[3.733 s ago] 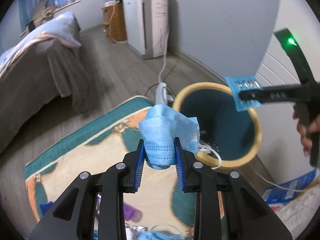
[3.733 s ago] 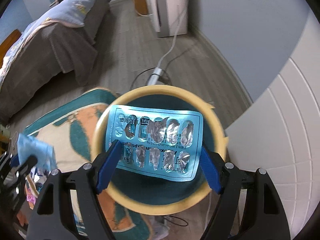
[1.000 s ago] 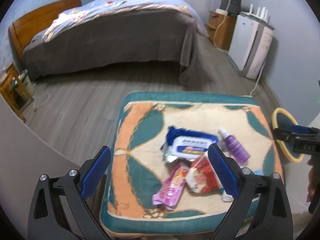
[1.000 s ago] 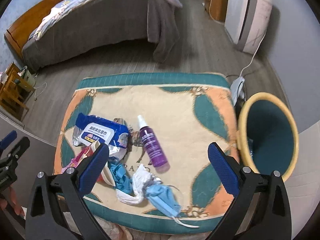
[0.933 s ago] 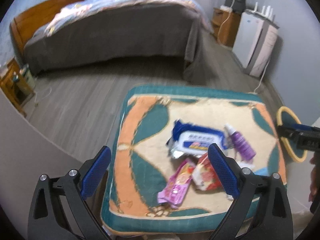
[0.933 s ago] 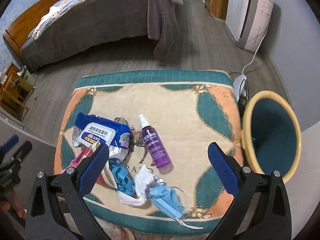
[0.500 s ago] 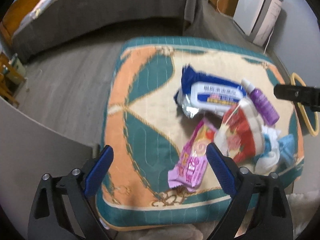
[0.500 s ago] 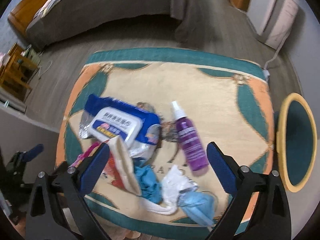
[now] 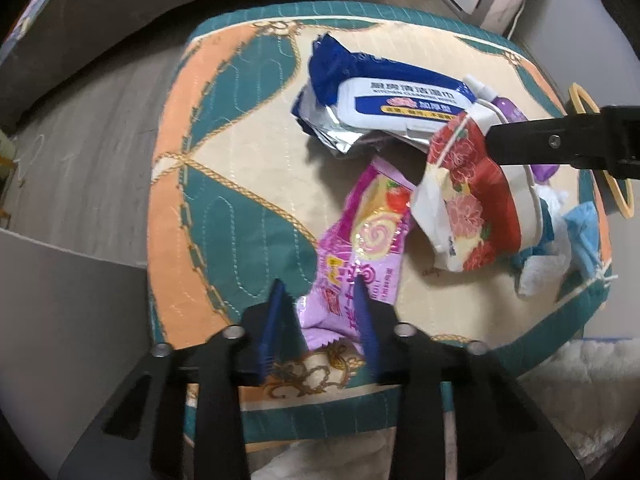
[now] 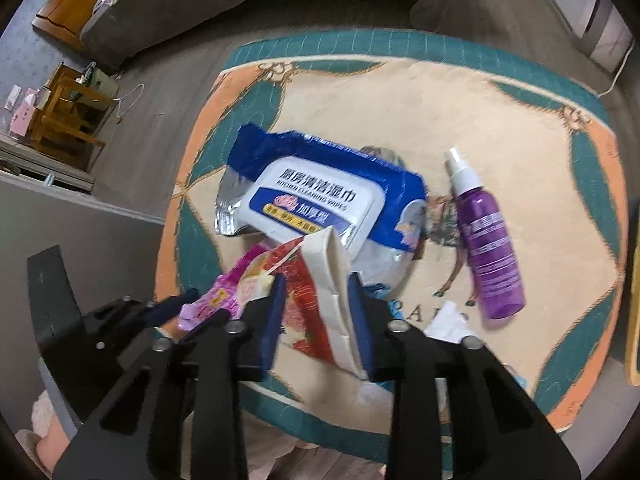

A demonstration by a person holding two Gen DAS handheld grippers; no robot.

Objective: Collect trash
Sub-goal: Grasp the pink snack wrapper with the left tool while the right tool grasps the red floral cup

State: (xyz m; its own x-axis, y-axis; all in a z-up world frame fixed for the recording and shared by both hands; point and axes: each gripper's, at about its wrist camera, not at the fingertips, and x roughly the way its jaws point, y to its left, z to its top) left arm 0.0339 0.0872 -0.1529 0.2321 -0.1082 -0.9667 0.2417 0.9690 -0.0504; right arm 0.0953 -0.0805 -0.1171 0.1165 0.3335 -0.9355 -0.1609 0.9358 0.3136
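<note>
Trash lies on a quilted teal-and-orange cushion (image 9: 224, 160). My left gripper (image 9: 320, 316) points down at the near end of a pink snack wrapper (image 9: 368, 240). Its jaws are closing, and both pads touch the bunched wrapper. My right gripper (image 10: 318, 312) is closing too, its pads pressing the sides of a red floral tissue pack (image 10: 316, 300). In the left wrist view one of the right gripper's fingers (image 9: 540, 142) reaches over that pack (image 9: 476, 200). A blue wipes pack (image 10: 316, 200) and a purple spray bottle (image 10: 492, 240) lie behind.
A blue face mask (image 9: 584, 224) and white tissue (image 9: 540, 272) lie at the cushion's right edge. The yellow-rimmed bin (image 9: 624, 208) stands past that edge. A grey-covered bed (image 10: 240, 0) and a wooden side table (image 10: 68, 108) stand across the wood floor.
Both grippers came down onto the cushion and tilted steeply downward. Their jaws went from wide open to narrow, the left around the pink wrapper, the right around the floral pack.
</note>
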